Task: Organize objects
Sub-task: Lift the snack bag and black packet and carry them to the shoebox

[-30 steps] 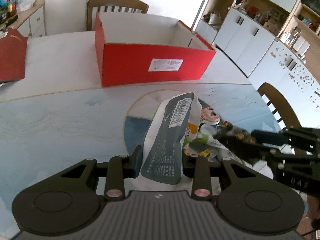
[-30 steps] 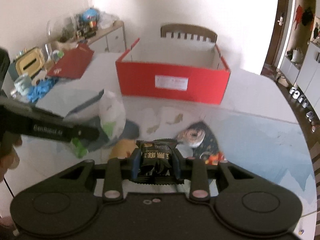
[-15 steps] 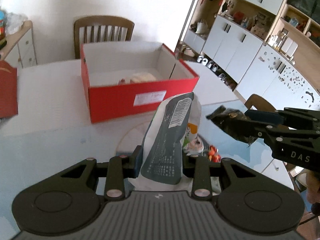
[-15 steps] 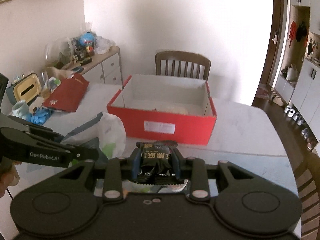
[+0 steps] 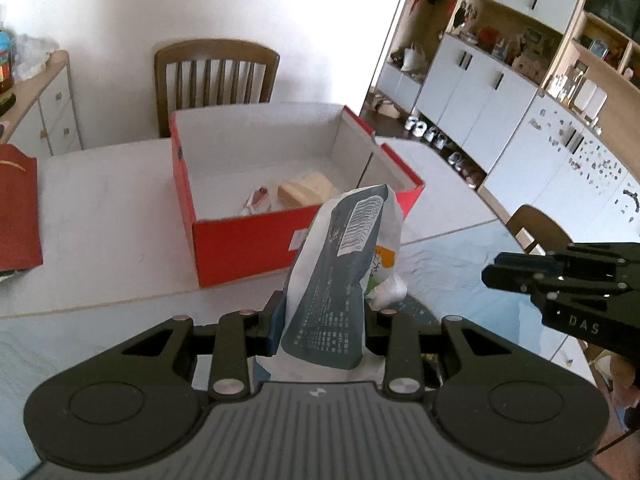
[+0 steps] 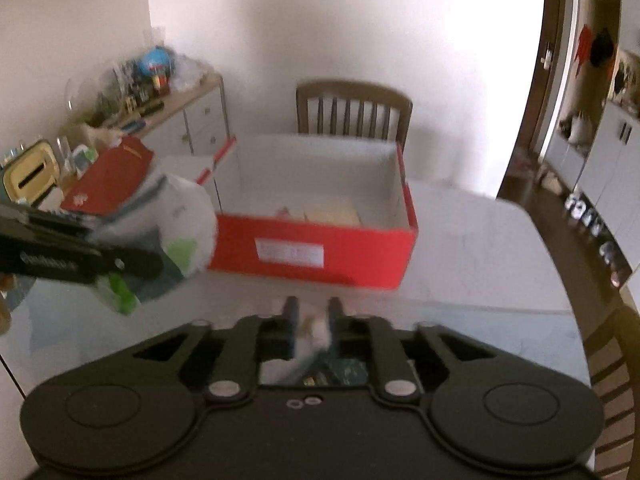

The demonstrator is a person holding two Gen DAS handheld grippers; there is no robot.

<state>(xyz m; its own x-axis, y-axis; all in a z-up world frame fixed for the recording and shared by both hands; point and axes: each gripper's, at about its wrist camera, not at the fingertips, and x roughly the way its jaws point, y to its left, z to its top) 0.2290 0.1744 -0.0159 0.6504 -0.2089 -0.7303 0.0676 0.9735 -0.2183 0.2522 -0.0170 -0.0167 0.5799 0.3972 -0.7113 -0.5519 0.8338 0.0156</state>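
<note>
An open red box [image 5: 240, 248] stands on the white table, with a tan block [image 5: 306, 190] and a small pink-white packet [image 5: 256, 202] inside. My left gripper [image 5: 324, 308] is shut on a grey and white snack bag [image 5: 344, 264], held upright just short of the box's front wall. The right wrist view is blurred; there the bag [image 6: 184, 216] and left gripper [image 6: 156, 268] hang at the left of the box [image 6: 360, 256]. My right gripper [image 6: 312, 308] is closing to a narrow gap, and no packet shows between its fingers. From the left wrist its tips [image 5: 490, 274] look bare.
A wooden chair [image 5: 216, 76] stands behind the box. A red lid [image 5: 18, 216] lies at the table's left edge, near a cluttered sideboard [image 6: 132, 92]. White cabinets [image 5: 480, 100] line the right wall, and another chair [image 5: 536, 228] sits at the right of the table.
Both grippers rose and came closer to the box, so its inside now shows. The black packet held in the right gripper is gone from between its fingers, which stand closer together.
</note>
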